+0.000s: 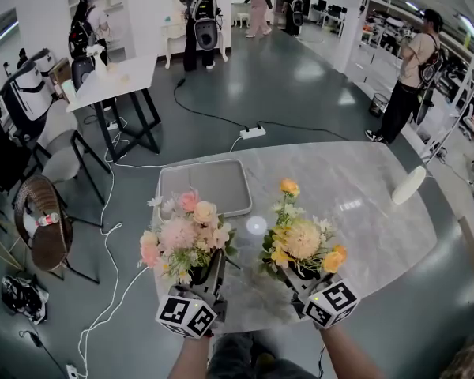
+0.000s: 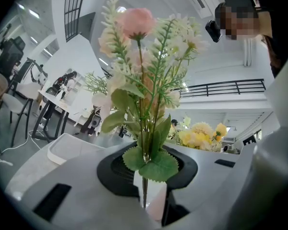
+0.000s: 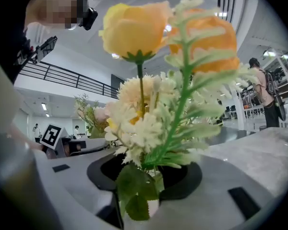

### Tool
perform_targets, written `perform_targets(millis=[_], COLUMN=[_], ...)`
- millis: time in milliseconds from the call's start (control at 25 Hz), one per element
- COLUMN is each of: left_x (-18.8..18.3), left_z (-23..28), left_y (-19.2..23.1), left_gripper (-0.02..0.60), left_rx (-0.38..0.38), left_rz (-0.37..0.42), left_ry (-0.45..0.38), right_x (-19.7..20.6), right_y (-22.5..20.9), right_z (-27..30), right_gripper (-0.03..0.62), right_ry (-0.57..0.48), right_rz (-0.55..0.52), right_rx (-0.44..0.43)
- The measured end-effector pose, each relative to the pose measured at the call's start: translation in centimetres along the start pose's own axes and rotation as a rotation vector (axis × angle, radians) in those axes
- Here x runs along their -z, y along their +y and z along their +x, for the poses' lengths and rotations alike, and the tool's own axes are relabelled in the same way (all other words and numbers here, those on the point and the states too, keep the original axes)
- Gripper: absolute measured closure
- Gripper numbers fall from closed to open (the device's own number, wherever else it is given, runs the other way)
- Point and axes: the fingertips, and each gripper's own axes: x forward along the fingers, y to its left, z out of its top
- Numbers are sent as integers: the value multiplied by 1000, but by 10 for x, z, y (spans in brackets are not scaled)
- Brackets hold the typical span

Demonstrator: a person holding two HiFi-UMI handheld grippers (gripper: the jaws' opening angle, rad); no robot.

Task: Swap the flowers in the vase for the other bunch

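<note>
looks mid-swap: one bunch per gripper, both upright over the near edge of the table (image 1: 363, 204), neither in a vase. clamped by the stems in the left gripper (image 1: 208, 275): pink bunch (image 1: 186, 231), jaws drawn in to a narrow gap on it. standing between the jaws of the right gripper (image 1: 302, 275): yellow bunch (image 1: 304, 239), jaws parted wider than the stems, pads not seen pressing, so read as loose, not gripped. probable vase (image 1: 408, 185): white cylinder at the table's far right, well apart from both grippers; cannot confirm. cannot tell which bunch came out of it. next, probably: close on or lay down the yellow one, then carry the replacement across to the cylinder and lower the stems straight into the mouth; calls for stems gathered and vertical. only in head view: both bunches side by side, grey tray (image 1: 205, 186) behind them. only in gripper views: stems in the jaw gaps. in right gripper view, cylinder upright at the right edge; tilted-looking from the head.
</note>
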Motion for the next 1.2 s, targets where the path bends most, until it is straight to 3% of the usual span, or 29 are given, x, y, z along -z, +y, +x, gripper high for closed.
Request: perform_targets(millis=[440, 760, 1200], left_x=[0, 0, -1], left_z=[-1, -2, -2], left_y=[-3, -4, -7], left_gripper=[483, 483, 483], left_rx=[-7, -16, -31], left_rz=[-21, -35, -51], left_ry=[-5, -14, -19], right_x=[6, 6, 3], right_y=[4, 6, 3], right_z=[-6, -14, -14], right_gripper=[370, 365, 350], right_ry=[33, 39, 67], right_rz=[33, 57, 18], right_rx=[-28, -32, -40])
